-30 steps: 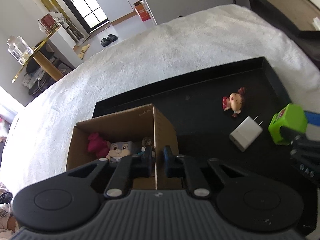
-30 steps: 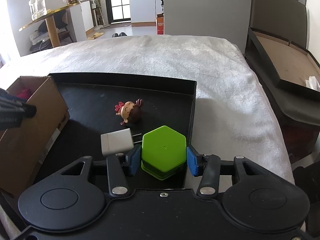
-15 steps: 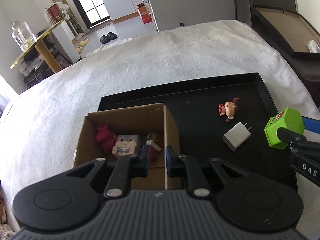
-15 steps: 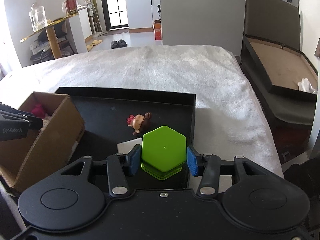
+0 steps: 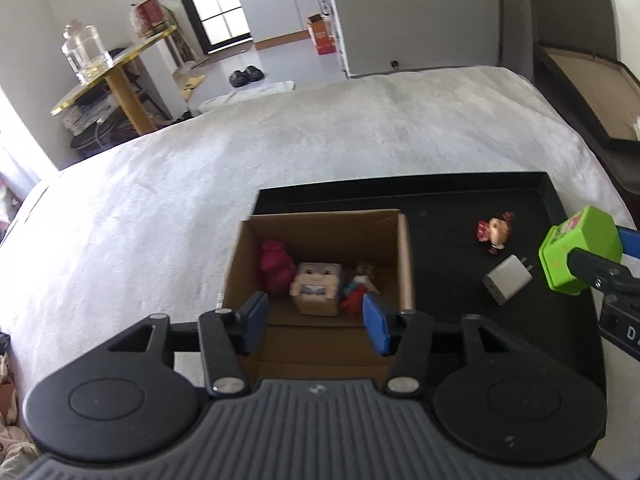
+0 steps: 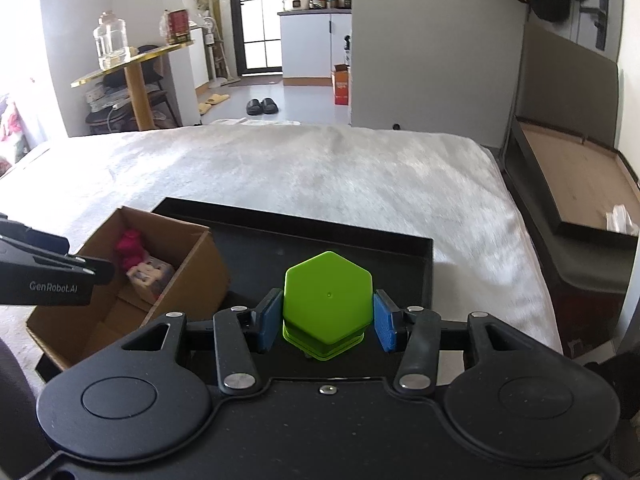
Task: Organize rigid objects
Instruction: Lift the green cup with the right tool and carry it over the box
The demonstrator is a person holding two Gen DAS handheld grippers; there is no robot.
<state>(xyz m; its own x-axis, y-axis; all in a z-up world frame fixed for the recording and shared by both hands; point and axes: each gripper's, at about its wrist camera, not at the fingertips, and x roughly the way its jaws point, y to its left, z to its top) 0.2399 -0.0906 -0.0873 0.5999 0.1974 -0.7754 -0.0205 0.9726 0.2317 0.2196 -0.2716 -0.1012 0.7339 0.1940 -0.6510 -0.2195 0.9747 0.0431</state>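
An open cardboard box (image 5: 394, 226) stands on the left of a black tray (image 5: 440, 200). It holds a pink toy (image 5: 274, 264), a cube-shaped toy (image 5: 316, 286) and a small red figure (image 5: 354, 294). My left gripper (image 5: 315, 322) is open and empty above the box's near side. My right gripper (image 6: 327, 322) is shut on a green hexagonal box (image 6: 327, 300) and holds it above the tray's right part; the green box also shows in the left wrist view (image 5: 576, 254). A small doll (image 5: 496, 232) and a white charger (image 5: 507, 284) lie on the tray.
The tray sits on a white bed cover (image 5: 280, 140). A dark open case (image 6: 568, 184) lies off the bed's right side. A gold side table with a glass jar (image 6: 110, 46) stands at the back left.
My left gripper has opened and drawn back above the box. My right gripper has lifted the green hexagonal box higher above the tray.
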